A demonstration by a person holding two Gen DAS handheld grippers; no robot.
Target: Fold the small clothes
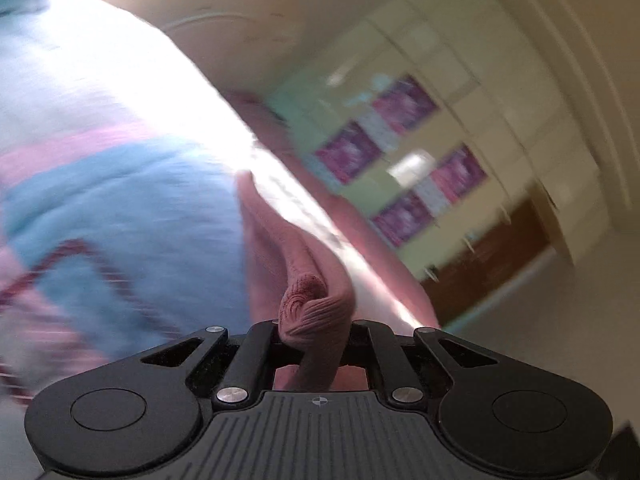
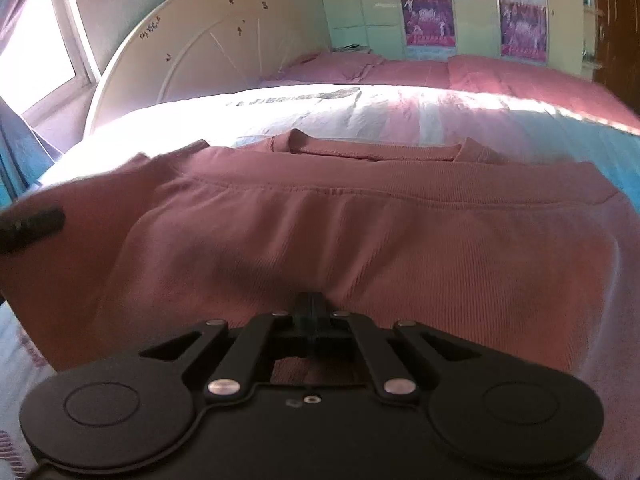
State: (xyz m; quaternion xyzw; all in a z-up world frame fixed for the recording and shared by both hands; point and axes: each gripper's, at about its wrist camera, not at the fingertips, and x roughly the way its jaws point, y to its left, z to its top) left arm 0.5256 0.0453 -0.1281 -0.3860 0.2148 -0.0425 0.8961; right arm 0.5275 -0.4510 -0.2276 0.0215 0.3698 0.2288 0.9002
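On the bed (image 2: 400, 112), one pink shirt (image 2: 320, 220), spread flat, collar toward the headboard (image 2: 192, 60). In the left wrist view, heavily blurred; only a bunched ribbed fold of the shirt (image 1: 308, 312) sharp, pinched between the closed fingers of the left tool (image 1: 314, 328). Right tool (image 2: 311, 312) closed too, tips pressed together at the shirt's near edge; cannot tell whether any cloth caught between them. Left tool's tip (image 2: 32, 224) blurred and cut off at the frame edge, on the sleeve. Four purple posters (image 2: 430, 20) on the wardrobe, partly cropped.
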